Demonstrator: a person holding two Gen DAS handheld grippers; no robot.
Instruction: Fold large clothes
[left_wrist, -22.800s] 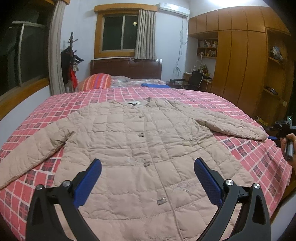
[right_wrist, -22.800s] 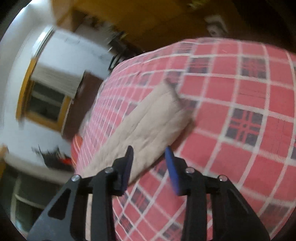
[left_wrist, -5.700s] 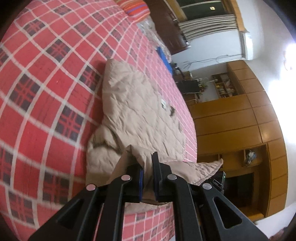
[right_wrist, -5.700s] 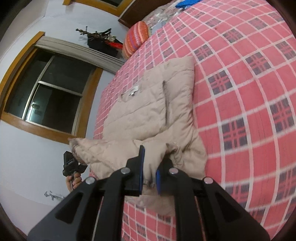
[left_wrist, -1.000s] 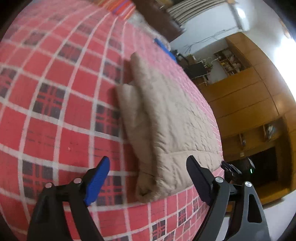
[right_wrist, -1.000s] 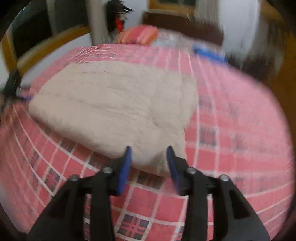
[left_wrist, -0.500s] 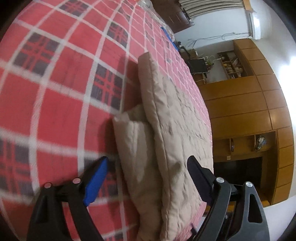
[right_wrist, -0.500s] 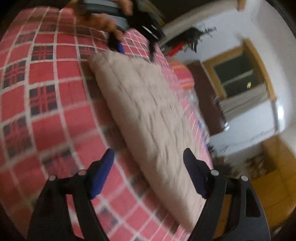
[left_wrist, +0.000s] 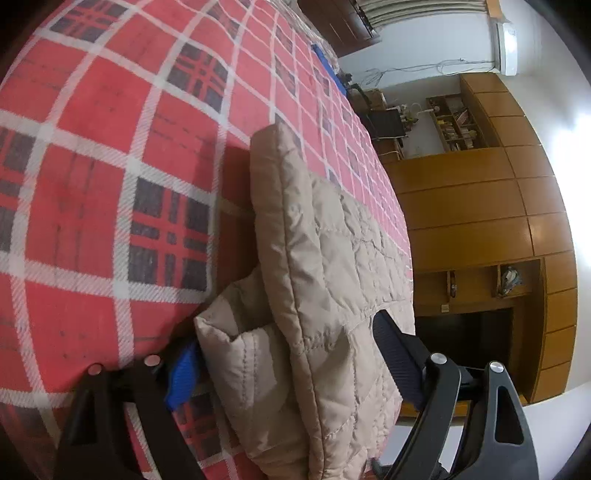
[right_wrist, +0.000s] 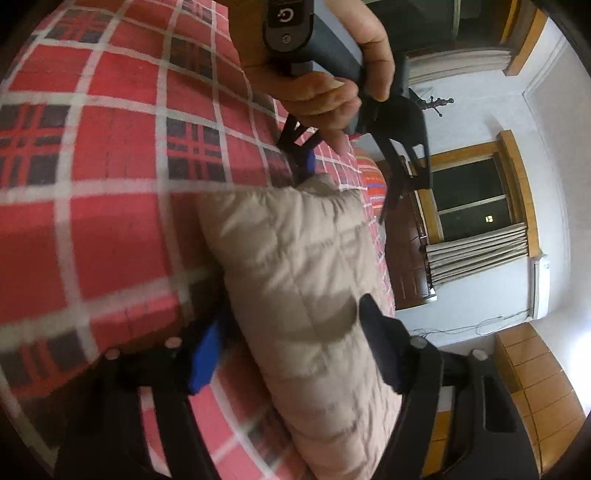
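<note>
1. Left wrist view: beige quilted padded jacket (left_wrist: 317, 280) lies folded into a thick stacked bundle on the red plaid bedspread (left_wrist: 110, 147), near the bed edge. Diamond stitching visible; a smaller folded layer sticks out beneath the top panel on the near side.
2. Left gripper (left_wrist: 291, 365): jaws spread wide, straddling the end of the bundle, one blue pad on each side, not clamped.
3. Right wrist view: same jacket (right_wrist: 306, 288) seen from the opposite end, slightly blurred. Right gripper (right_wrist: 291, 350) also wide apart, one finger on either side of the bundle, not closed on it.
4. Only the right view shows the person's hand (right_wrist: 328, 74) gripping the left gripper's handle at the far end, plus a dark window with curtains (right_wrist: 476, 206).
5. Only the left view shows the wooden wardrobe wall (left_wrist: 491, 206) and its open shelf niches (left_wrist: 480, 284) holding small items, too small to identify.
</note>
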